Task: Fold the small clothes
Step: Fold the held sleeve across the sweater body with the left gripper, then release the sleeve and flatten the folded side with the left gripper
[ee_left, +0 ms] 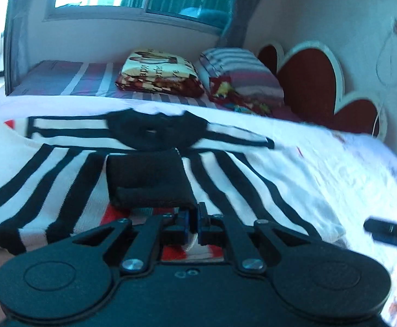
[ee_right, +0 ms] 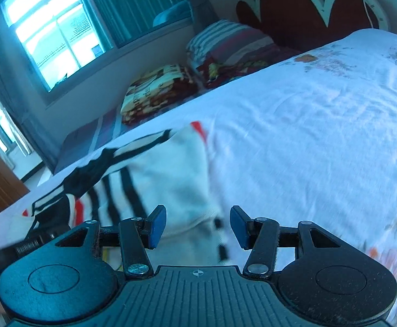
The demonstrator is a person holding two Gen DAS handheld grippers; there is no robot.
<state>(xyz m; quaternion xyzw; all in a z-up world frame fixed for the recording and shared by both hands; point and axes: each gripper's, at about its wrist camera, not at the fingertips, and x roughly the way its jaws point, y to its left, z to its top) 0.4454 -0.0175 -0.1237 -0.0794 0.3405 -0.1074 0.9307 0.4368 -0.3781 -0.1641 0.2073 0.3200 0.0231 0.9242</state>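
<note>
The white knit sweater with black stripes (ee_left: 62, 169) lies flat on the white-sheeted bed (ee_left: 321, 169), collar pointing away from the left tool (ee_left: 194, 224), which pinches its hem. The right tool (ee_right: 198, 227) gapes empty, just beside the sweater's edge.

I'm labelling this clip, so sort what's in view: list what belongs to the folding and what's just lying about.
Belongs to the folding:
striped top, spread on the white bedsheet
left tool, nearly shut at the top's hem
right tool, open over the top's edge

Just lying about:
folded blanket
striped pillow
headboard
window
</note>
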